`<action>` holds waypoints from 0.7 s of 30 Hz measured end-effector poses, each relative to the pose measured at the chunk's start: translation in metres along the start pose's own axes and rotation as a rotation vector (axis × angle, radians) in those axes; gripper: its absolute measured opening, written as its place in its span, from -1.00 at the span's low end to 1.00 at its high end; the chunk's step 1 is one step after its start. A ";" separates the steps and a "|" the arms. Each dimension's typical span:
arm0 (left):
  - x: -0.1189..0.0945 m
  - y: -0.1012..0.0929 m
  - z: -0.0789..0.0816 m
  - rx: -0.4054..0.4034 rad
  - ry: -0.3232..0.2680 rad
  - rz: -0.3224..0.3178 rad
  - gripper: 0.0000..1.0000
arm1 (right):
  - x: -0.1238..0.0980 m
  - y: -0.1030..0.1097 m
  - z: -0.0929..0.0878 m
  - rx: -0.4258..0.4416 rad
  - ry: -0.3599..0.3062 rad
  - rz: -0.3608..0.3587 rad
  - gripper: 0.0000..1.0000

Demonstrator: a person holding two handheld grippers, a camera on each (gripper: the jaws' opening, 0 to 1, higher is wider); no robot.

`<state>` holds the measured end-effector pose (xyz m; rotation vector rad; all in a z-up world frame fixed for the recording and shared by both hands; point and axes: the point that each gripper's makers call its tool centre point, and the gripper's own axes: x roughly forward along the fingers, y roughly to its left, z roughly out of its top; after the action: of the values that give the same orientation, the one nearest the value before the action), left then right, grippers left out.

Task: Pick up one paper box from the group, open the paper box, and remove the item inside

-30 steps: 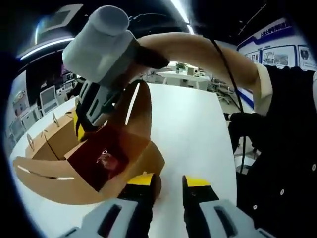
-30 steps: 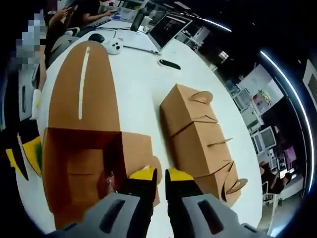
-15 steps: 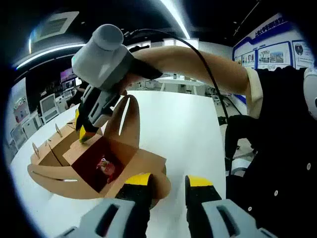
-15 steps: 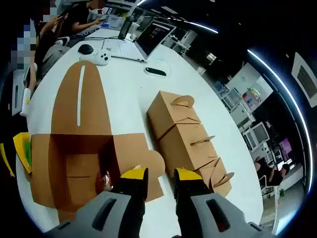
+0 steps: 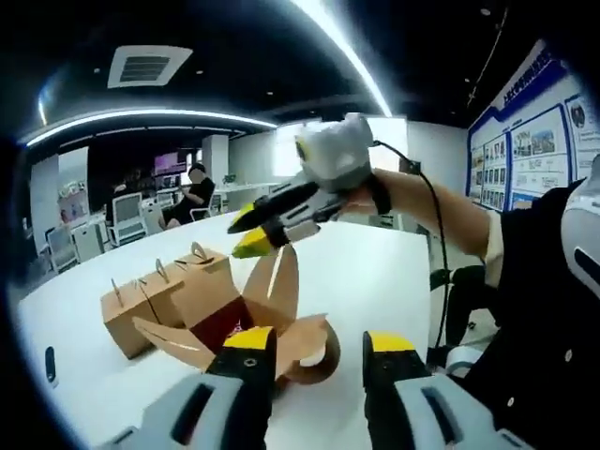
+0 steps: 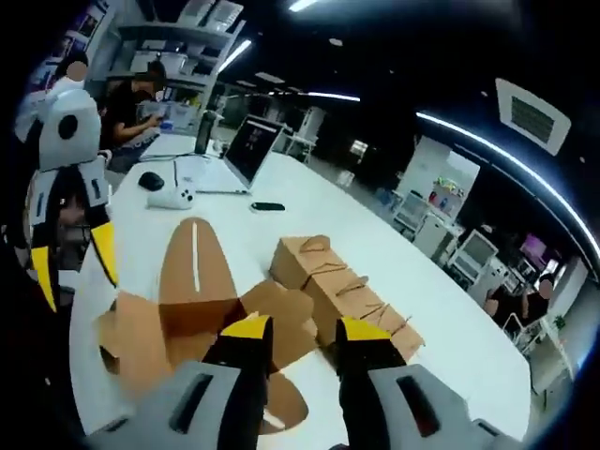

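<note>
Opened box: a brown paper box [image 5: 246, 317] lies on the white desk [image 5: 366, 272] with its flaps spread flat and one long slotted flap [image 6: 194, 272] stretched away from it; in the left gripper view its inside looks dark red.
Item inside: something small and pale shows at the box mouth, too blurred to make out.
Other boxes: a row of shut brown paper boxes with curved tab handles [image 6: 337, 286] stands just beside the opened one.
Left gripper [image 5: 317, 345]: low over the desk near the opened box, jaws apart with nothing between them.
Right gripper [image 6: 302, 330]: raised above the opened box, jaws parted and bare.
Farther desk end: an open laptop [image 6: 246, 150], a white game controller [image 6: 171, 197] and a dark mouse [image 6: 150, 180].
</note>
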<state>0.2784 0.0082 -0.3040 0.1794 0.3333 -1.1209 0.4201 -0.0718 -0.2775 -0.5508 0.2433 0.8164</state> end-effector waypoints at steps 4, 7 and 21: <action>-0.013 0.005 -0.007 -0.002 -0.019 0.029 -0.23 | -0.039 0.007 -0.013 0.061 -0.053 -0.026 -0.43; -0.021 0.007 -0.019 0.002 -0.014 0.036 -0.14 | -0.057 0.014 -0.029 0.099 -0.058 -0.031 -0.39; -0.069 0.032 -0.103 -0.063 0.118 0.230 0.30 | -0.125 0.109 -0.133 0.205 0.095 0.093 0.01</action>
<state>0.2620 0.1124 -0.3774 0.2230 0.4407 -0.8731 0.2559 -0.1632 -0.3775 -0.3881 0.4378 0.8449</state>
